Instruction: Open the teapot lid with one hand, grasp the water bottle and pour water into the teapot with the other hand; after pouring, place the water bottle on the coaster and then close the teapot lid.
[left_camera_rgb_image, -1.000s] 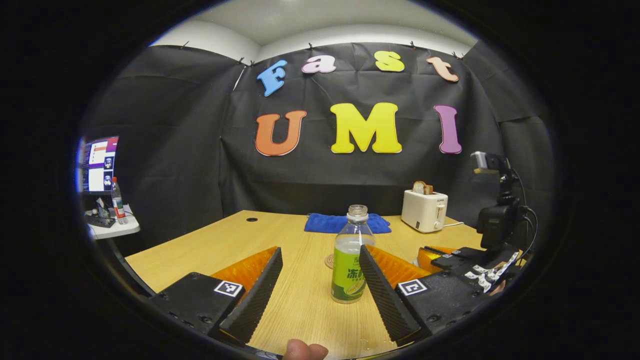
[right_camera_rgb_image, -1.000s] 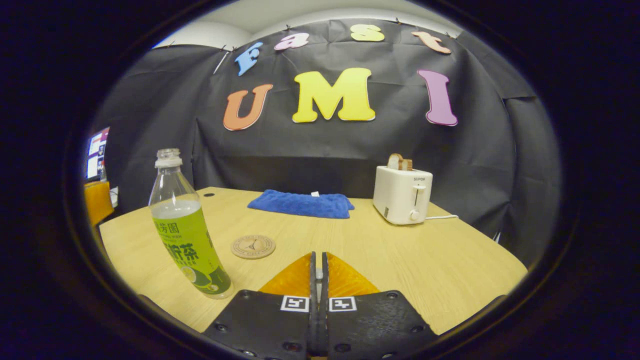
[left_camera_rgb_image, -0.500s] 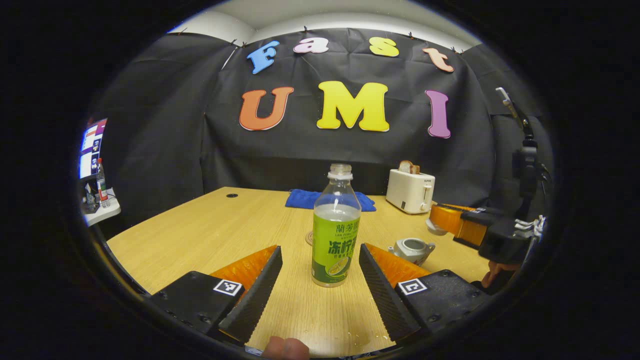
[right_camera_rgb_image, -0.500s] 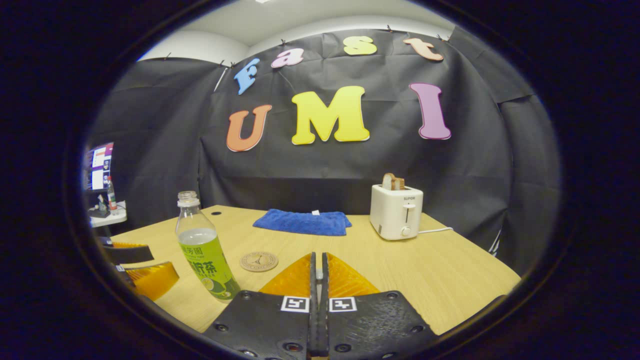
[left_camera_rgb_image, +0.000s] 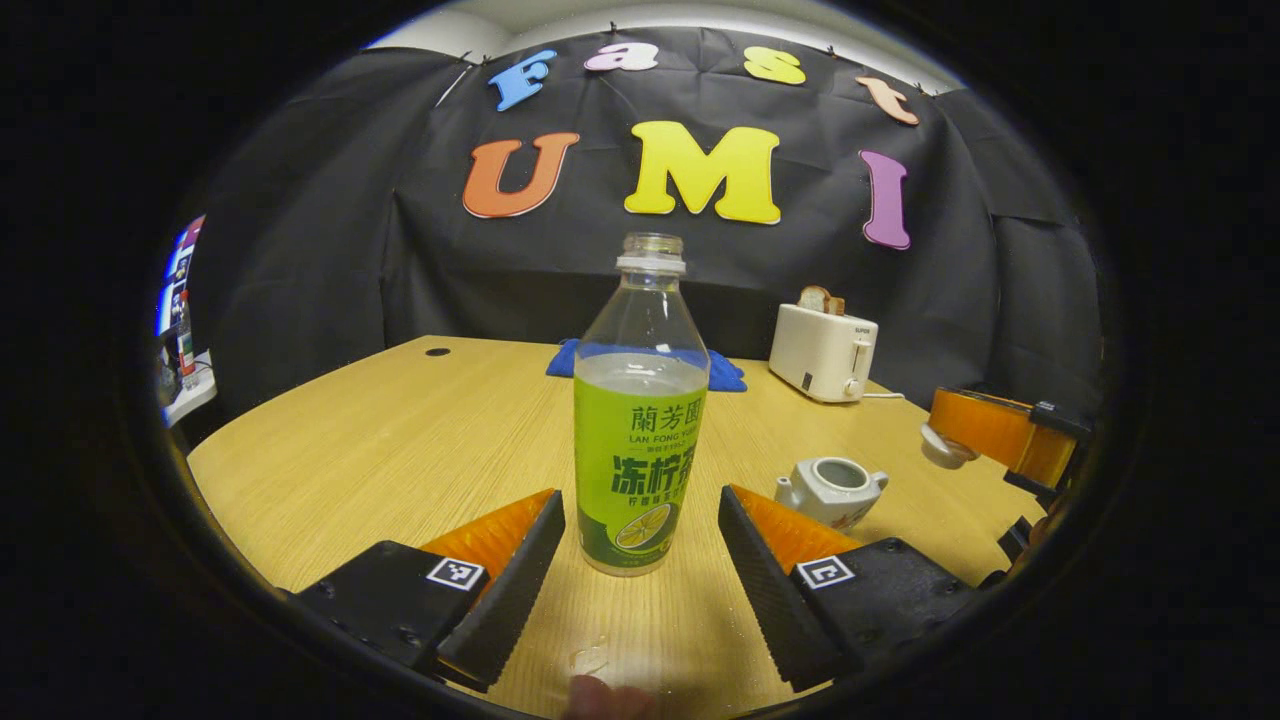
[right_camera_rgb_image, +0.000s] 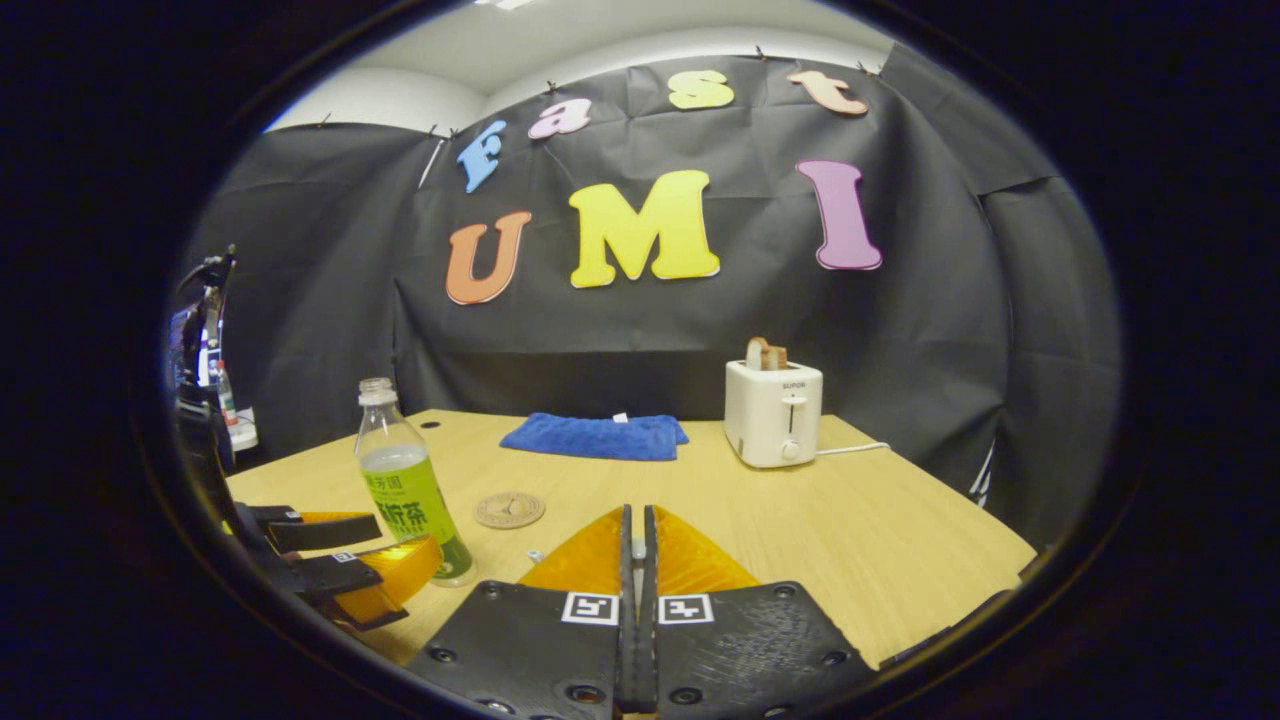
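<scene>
Wooden table bears the uncapped water bottle, upright between the wide-spread fingers of the left gripper, untouched. Lidless teapot sits right of it. Right gripper pinches the small lid. Coaster lies beside the bottle.

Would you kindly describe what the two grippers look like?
The left gripper and the right gripper each have a black, blocky body with screw heads and two wedge-shaped fingers; the left's inner faces are ribbed. A square black-and-white marker sits at each finger's base.
</scene>
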